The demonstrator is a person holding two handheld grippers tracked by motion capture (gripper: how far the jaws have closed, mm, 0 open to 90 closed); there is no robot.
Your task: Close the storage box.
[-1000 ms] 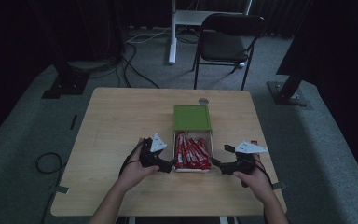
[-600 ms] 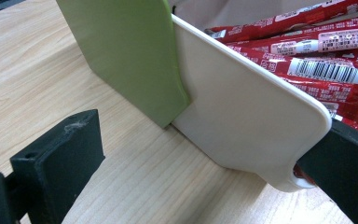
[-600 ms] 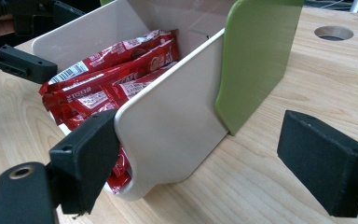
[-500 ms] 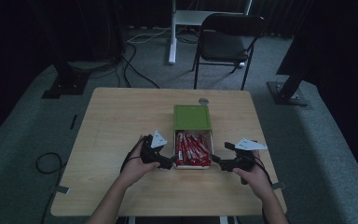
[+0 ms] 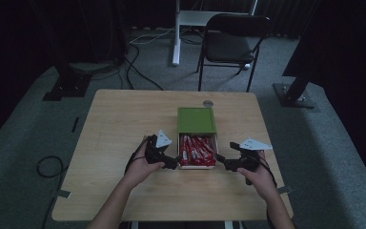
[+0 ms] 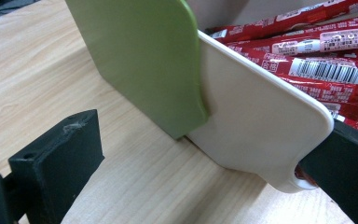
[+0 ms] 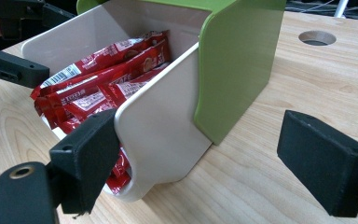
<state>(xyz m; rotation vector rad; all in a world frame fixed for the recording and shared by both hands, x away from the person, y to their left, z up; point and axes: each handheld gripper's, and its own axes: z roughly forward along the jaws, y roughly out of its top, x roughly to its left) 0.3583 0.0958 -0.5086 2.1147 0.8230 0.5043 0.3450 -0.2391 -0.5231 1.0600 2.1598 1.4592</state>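
A box stands mid-table: a green sleeve (image 5: 196, 120) with a white tray (image 5: 198, 167) drawn out toward the person, full of red sachets (image 5: 198, 149). My left gripper (image 5: 174, 161) is open at the tray's left near corner. In the left gripper view the white tray wall (image 6: 261, 121) and the green sleeve (image 6: 144, 60) stand between its jaws (image 6: 200, 172), the right jaw on the sachet (image 6: 326, 70) side. My right gripper (image 5: 220, 160) is open at the right near corner. Its left jaw is inside the tray wall (image 7: 158, 126) by the sachets (image 7: 98, 84), its right jaw outside (image 7: 205, 163).
The wooden table (image 5: 124, 124) has a round hole (image 5: 208, 103) just behind the box, seen again in the right gripper view as a hole (image 7: 317, 37). A black folding chair (image 5: 233, 38) and stand legs are on the floor beyond the far edge.
Both grippers have edged a little away from the person. The tray's near end has shifted slightly with them toward the green sleeve.
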